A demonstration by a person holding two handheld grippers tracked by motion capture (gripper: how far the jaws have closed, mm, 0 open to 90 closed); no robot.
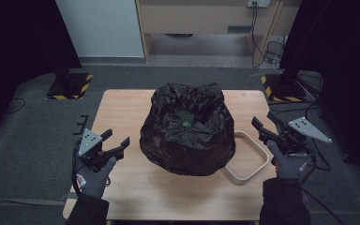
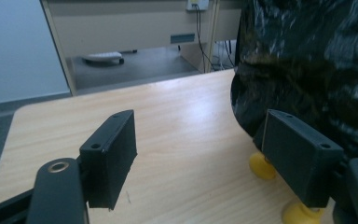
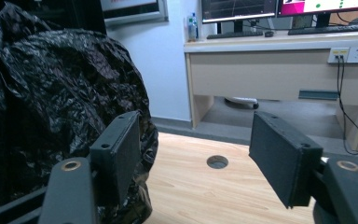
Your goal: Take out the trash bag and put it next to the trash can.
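Left gripper (image 1: 118,138) held in gloved left hand (image 1: 93,176), jaws apart, nothing between. Right gripper (image 1: 264,121) in gloved right hand (image 1: 288,164), jaws also apart, empty. Both point forward.

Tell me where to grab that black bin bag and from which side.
Grip the loose, crumpled rim of the black bin bag around its open mouth, one gripper per side: left gripper from the left, right gripper from the right. Both stand open beside it. The rim's folds probably offer thin plastic to pinch; the bulging body looks too wide for the jaws.
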